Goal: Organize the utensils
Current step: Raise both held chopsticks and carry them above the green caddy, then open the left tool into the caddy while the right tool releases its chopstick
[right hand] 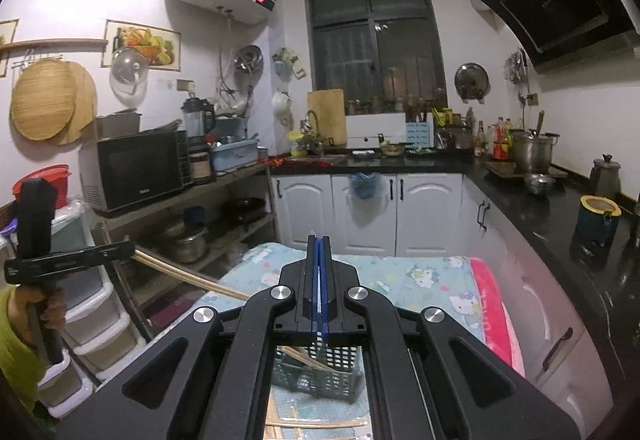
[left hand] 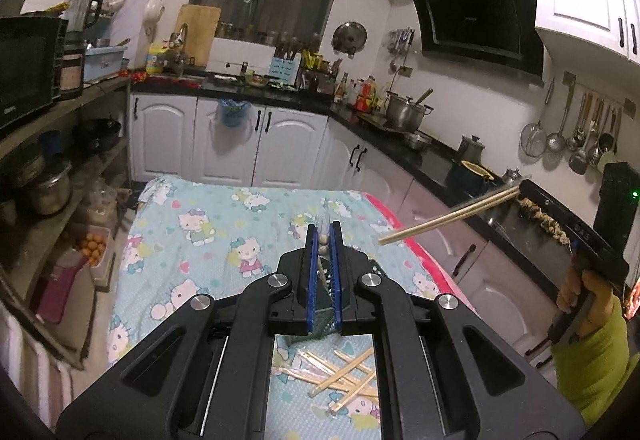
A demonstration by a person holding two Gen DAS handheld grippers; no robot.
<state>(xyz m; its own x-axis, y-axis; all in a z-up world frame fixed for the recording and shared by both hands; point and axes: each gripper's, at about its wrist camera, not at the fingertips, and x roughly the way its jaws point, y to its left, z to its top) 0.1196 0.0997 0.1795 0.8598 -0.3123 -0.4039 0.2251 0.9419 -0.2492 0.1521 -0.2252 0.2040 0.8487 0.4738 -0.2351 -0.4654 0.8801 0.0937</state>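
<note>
My left claw (left hand: 324,236) pinches pale wooden chopsticks (left hand: 322,245) w/ rounded ends. My right claw (right hand: 319,244) grips a pale bamboo chopstick pair (left hand: 448,218) above the cartoon-cat-print surface (left hand: 224,224).

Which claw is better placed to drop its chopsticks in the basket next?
Likely left. The left claw holds chopsticks pointing down toward the basket right beneath it; the right claw holds its pair slanted, off to the side.

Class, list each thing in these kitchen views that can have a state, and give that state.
Left tongs: shut on first chopstick pair.
Right tongs: shut on second chopstick pair.
Basket: holds some chopsticks.
Loose chopsticks: scattered on cloth.
</note>
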